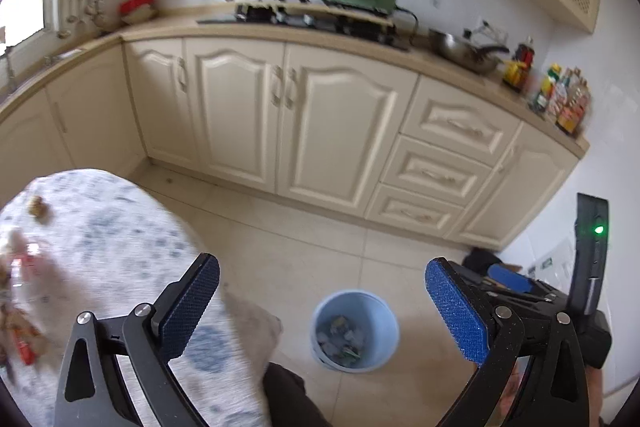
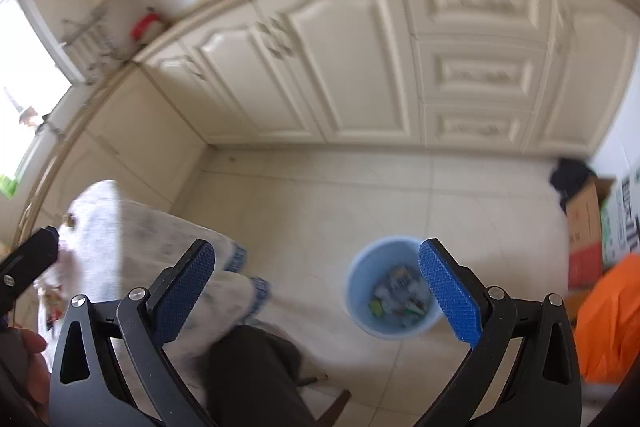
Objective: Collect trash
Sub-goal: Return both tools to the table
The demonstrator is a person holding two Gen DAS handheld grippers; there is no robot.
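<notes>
A light blue bin (image 1: 354, 331) stands on the tiled floor with several wrappers and scraps inside. My left gripper (image 1: 324, 291) hangs above the floor, open, with nothing between its jaws. To its left, on the table's patterned cloth (image 1: 120, 227), lie blurred red and white wrappers (image 1: 24, 267) and a small brown scrap (image 1: 38, 207). My right gripper (image 2: 316, 287) is also open and empty, high over the floor, with the bin (image 2: 390, 287) below, by its right finger. One of the right gripper's pads (image 1: 508, 277) shows at the right of the left wrist view.
Cream cabinets (image 1: 288, 115) and a worktop with a stove, pans and bottles run along the far wall. A person's dark trouser leg (image 2: 248, 367) sits between table and bin. A cardboard box (image 2: 584, 227) and an orange bag (image 2: 612, 315) stand at the right.
</notes>
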